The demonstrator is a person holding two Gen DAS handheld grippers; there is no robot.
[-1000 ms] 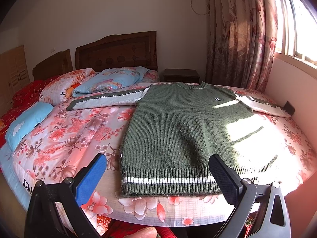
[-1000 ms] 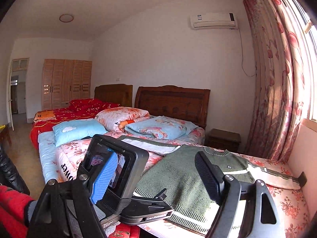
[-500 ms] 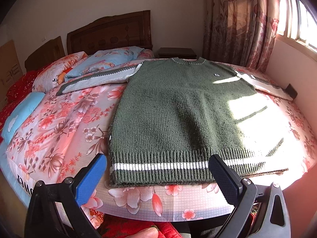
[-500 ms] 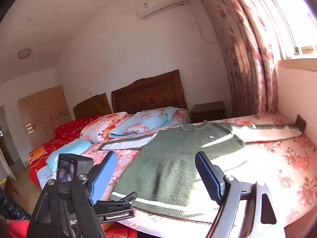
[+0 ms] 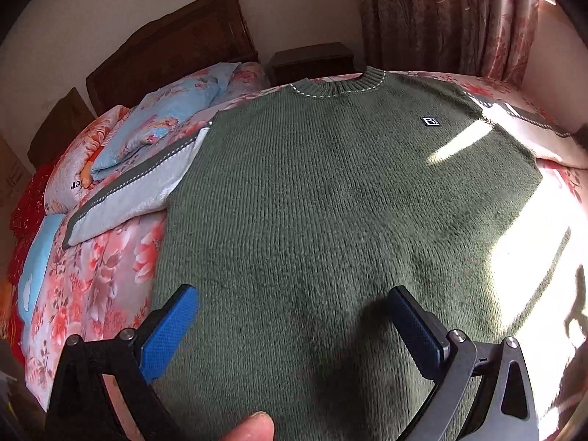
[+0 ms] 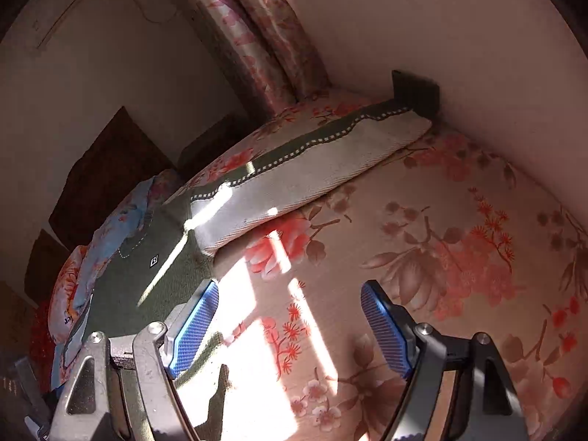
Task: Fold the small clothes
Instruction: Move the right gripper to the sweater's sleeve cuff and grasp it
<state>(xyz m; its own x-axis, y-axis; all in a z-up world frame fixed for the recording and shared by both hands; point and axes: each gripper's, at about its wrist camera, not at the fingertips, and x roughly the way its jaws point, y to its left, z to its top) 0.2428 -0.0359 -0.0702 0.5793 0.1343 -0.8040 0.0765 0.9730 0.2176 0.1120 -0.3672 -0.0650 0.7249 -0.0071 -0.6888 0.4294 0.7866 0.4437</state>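
Observation:
A small green knit sweater with grey-white sleeves lies flat, face up, on the floral bedspread. Its left sleeve stretches toward the pillows. Its right sleeve stretches toward the wall in the right wrist view. My left gripper is open and empty, low over the sweater's lower body. My right gripper is open and empty, over the bare bedspread just right of the sweater's body, below the right sleeve.
Pillows and a wooden headboard stand at the bed's head. A nightstand and floral curtains are behind. The wall runs along the bed's right side, with a dark object at the sleeve's end.
Both grippers have moved forward and down over the bed. The left one went from the hem to above the sweater's body. The right one swung right to the bedspread beside the sleeve.

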